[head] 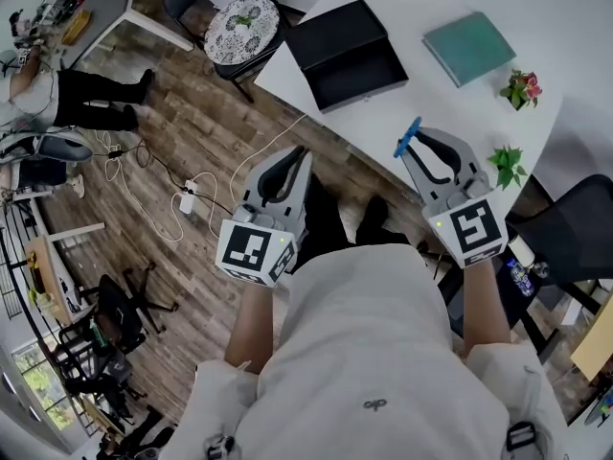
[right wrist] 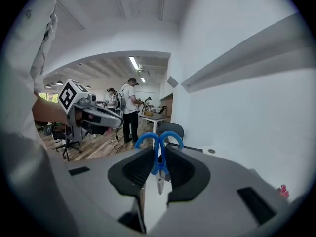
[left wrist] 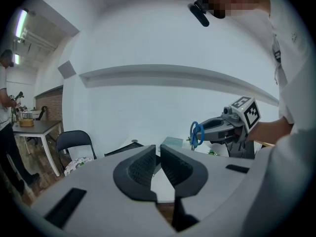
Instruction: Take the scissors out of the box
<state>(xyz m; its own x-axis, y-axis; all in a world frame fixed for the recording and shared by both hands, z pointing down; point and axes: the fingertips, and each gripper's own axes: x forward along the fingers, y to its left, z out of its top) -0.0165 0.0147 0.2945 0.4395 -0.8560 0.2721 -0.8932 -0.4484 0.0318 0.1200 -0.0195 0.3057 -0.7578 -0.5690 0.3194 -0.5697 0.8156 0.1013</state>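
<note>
The black box (head: 345, 51) stands open on the white table (head: 402, 113), and its inside looks empty. My right gripper (head: 419, 147) hovers over the table's near edge, shut on the blue-handled scissors (head: 409, 138). In the right gripper view the blue handle loops of the scissors (right wrist: 148, 138) stick out past the right gripper's (right wrist: 159, 149) tips and the blade hangs between the jaws. My left gripper (head: 292, 166) is held over the wooden floor, left of the table, its jaws together with nothing in them. The left gripper view shows the left gripper (left wrist: 159, 154), the scissors (left wrist: 196, 134) and the box (left wrist: 123, 149).
A teal notebook (head: 469, 48), a small pink flower pot (head: 522, 87) and a green plant (head: 505, 164) sit on the table. A chair with a patterned cushion (head: 241, 22) stands by the box. Cables (head: 182, 195) lie on the floor. People (right wrist: 129, 107) stand at desks further off.
</note>
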